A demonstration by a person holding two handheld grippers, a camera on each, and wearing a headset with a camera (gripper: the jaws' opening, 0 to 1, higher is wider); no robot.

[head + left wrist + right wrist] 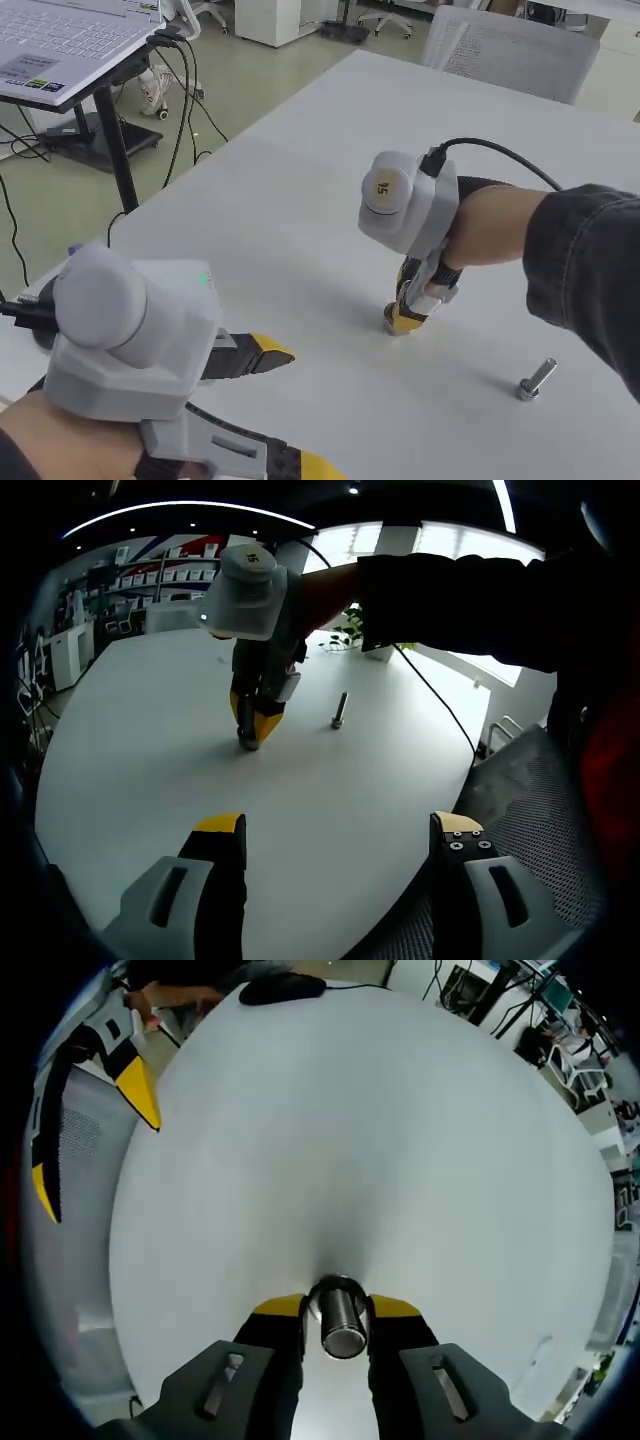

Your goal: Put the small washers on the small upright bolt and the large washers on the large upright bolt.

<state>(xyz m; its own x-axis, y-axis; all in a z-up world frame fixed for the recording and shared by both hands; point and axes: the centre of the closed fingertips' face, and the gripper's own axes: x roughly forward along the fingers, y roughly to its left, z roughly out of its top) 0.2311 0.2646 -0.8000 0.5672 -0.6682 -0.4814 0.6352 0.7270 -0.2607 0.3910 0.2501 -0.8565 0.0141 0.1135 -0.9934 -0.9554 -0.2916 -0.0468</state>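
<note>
Right gripper (405,318) points straight down at the white desk (300,200), jaws closed on the large bolt (340,1325). In the right gripper view the bolt is seen end-on, its threaded shank clamped between the two yellow tips. In the head view its lower end (391,320) is at the desk surface; I cannot tell whether it touches. Small bolt (535,380) stands on its head on the desk, to the right of the right gripper and apart from it; in the left gripper view it is upright (340,710), just beside that gripper (250,735). Left gripper (295,408) is held low at the near left edge of the desk, jaws wide apart with nothing between them (335,830). Laptop (60,40) sits on a stand beyond the desk's far left edge.
</note>
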